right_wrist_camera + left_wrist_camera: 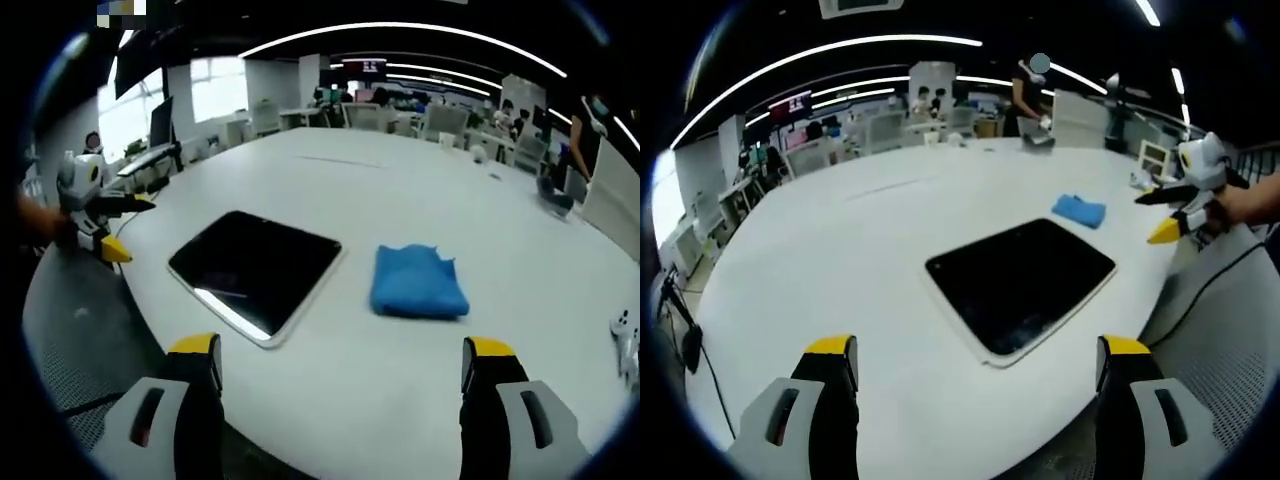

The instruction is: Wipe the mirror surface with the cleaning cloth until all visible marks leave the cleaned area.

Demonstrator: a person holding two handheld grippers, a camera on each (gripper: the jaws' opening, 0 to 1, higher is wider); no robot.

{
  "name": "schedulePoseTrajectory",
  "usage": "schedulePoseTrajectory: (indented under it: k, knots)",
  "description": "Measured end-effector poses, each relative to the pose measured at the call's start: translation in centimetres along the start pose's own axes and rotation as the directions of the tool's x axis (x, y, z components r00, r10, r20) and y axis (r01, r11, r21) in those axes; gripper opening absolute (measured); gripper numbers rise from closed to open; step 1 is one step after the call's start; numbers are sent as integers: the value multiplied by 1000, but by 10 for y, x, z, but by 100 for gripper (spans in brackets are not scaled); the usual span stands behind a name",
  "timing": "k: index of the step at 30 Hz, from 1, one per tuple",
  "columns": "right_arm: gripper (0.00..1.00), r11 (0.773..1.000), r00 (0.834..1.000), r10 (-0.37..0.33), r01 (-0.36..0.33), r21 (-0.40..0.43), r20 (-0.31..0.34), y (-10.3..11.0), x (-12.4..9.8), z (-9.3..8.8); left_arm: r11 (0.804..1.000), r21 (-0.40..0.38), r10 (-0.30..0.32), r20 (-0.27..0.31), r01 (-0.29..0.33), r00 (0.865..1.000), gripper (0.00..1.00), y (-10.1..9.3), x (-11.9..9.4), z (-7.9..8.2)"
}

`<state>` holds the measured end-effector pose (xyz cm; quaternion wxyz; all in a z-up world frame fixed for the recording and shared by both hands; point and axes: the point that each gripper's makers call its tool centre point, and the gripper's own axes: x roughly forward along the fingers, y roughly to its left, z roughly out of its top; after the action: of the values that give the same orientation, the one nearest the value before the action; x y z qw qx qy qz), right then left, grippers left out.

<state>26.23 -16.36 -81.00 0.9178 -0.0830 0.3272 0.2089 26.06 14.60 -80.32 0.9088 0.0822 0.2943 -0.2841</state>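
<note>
Left gripper view: my left gripper (975, 365) stands released; the mirror (1020, 282) lies dead centre, cloth (1079, 210) at one o'clock. Right gripper view: my right gripper (340, 365) stands released, cloth (418, 281) at one o'clock, mirror (256, 271) at ten.

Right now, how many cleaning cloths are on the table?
1: a folded blue cloth lies flat on the white table beside the dark mirror, apart from it.

— How are you holding your grippers?
— Your left gripper (975, 365) has its jaws spread wide, nothing between them. Your right gripper (340, 365) is the same, gripped in your hand (1248, 203).
</note>
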Motion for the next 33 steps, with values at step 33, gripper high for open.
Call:
schedulePoseTrajectory:
  k: [33]
  knots:
    - [98,991,974,5,25,128,-227,-41,-27,53,1000,-12,6,-4,-6,1000,99,3,0,-2]
